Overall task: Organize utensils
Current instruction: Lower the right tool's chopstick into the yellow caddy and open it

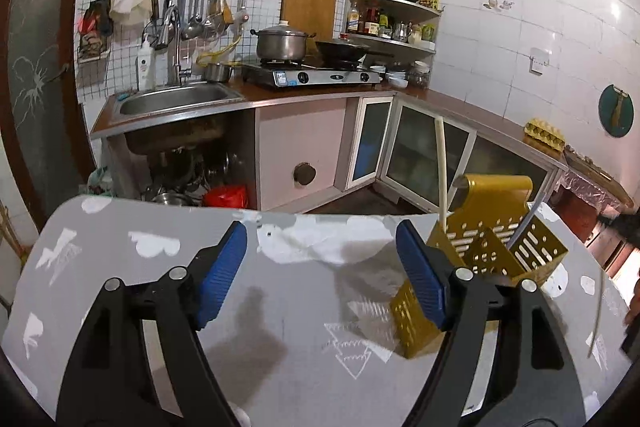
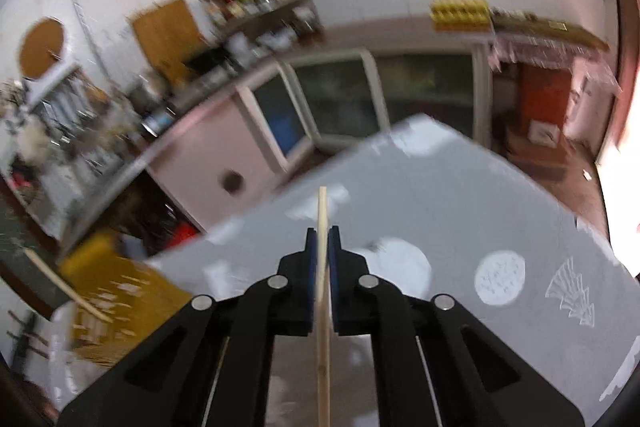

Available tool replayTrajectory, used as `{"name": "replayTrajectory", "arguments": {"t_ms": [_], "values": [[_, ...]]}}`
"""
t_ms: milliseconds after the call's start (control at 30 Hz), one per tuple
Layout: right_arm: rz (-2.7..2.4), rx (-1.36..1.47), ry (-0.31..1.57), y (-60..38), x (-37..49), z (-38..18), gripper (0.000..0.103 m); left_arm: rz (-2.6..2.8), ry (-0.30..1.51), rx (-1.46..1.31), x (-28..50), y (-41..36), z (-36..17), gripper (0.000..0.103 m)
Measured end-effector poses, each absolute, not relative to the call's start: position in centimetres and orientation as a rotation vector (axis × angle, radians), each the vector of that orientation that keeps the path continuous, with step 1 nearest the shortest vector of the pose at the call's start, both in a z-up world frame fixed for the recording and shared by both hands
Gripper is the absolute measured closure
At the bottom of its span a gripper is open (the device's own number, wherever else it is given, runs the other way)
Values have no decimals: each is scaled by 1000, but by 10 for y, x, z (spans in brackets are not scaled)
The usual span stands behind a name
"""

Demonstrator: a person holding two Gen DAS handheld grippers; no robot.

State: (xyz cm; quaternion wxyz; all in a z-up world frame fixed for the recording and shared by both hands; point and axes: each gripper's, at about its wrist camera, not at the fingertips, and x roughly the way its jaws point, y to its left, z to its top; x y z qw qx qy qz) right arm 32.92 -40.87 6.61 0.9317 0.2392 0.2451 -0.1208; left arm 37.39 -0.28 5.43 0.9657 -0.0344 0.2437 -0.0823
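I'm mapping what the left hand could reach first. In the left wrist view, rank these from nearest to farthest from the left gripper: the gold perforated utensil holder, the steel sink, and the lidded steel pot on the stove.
From the left gripper:
1. Gold perforated utensil holder, on the grey table just right of the jaws.
2. Steel sink, across the floor, far left.
3. Lidded steel pot, on the stove behind the sink's counter.

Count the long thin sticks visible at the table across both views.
3: a cream stick standing in the gold holder, a grey one leaning in it, and a pale stick clamped in the right gripper. Others may be hidden inside.
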Motion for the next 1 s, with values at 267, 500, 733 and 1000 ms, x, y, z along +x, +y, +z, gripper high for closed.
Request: {"name": "replayTrajectory", "arguments": {"t_ms": [267,500,733,1000], "values": [[-73,338,76,-338,301,173,97,-123,479,-72,353,8,41,13],[19,271,-64,-299,344,165,97,-77,457,-13,329,17,39,8],[46,232,-67,-282,361,138,97,-47,449,12,309,28,37,8],[36,128,74,-281,353,113,95,-57,491,-35,296,25,29,8]]}}
